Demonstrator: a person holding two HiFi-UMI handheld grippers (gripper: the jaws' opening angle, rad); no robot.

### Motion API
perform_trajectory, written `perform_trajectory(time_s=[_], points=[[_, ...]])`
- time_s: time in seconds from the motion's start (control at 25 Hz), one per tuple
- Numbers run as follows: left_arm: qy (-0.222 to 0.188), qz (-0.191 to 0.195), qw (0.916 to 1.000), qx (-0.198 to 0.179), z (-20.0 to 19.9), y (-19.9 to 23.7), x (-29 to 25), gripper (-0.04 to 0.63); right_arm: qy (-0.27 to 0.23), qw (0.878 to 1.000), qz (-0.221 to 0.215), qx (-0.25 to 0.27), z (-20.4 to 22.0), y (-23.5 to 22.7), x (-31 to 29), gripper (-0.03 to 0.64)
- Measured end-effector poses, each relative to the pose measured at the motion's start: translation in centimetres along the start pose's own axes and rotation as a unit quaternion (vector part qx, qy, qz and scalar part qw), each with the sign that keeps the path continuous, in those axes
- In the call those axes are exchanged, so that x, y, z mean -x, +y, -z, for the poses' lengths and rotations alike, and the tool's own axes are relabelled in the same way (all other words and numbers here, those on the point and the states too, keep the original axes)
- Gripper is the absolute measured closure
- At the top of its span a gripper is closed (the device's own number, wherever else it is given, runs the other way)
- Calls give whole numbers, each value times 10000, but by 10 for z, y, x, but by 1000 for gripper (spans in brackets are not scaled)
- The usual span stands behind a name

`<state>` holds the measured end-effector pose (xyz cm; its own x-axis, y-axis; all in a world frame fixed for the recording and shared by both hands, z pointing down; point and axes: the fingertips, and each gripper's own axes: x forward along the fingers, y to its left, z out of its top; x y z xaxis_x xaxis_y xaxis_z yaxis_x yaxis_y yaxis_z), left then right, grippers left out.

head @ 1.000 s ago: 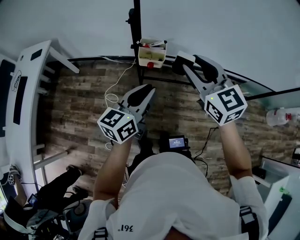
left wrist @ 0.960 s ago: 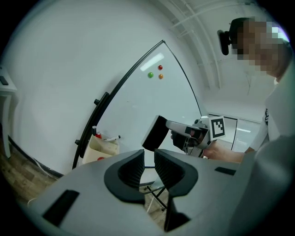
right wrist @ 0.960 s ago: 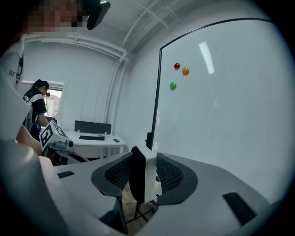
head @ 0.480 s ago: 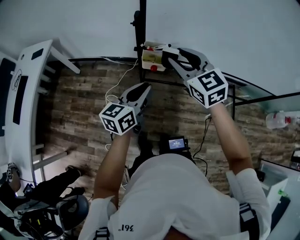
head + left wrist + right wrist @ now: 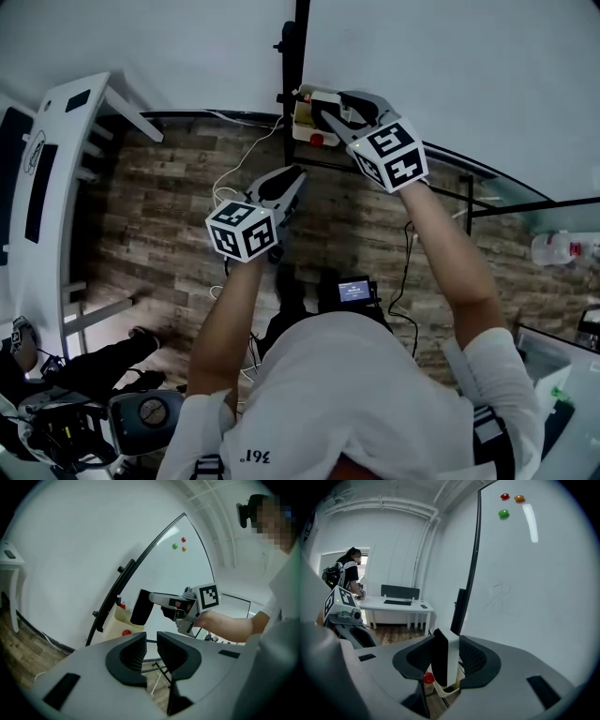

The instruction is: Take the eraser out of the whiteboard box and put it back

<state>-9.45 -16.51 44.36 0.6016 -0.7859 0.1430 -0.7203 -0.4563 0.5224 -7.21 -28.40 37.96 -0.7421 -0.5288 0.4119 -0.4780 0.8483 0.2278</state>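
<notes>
Whiteboard box (image 5: 305, 120): cream tray on the whiteboard's black upright. A red disc (image 5: 428, 678) is on its front and a red-tipped item (image 5: 122, 605) stands inside.
Eraser (image 5: 443, 657): upright, black felt, white back, clamped in the right hand-held gripper (image 5: 323, 111), lower end at the box's mouth.
Left hand-held gripper (image 5: 151, 645): released, jaws slightly apart, empty, apart from the box.
Change: a second ago the right hand-held gripper stood to the box's right; now it is over the box.
</notes>
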Motion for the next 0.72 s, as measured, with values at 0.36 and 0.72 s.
perform_trajectory(time_s=[0.36, 0.72], points=[[27, -28, 10000, 72, 9, -3, 4, 534, 372, 9992, -68, 162, 22, 7, -22, 442], [83, -24, 9996, 254, 5, 26, -7, 534, 776, 9968, -176, 93, 53, 2, -68, 442]])
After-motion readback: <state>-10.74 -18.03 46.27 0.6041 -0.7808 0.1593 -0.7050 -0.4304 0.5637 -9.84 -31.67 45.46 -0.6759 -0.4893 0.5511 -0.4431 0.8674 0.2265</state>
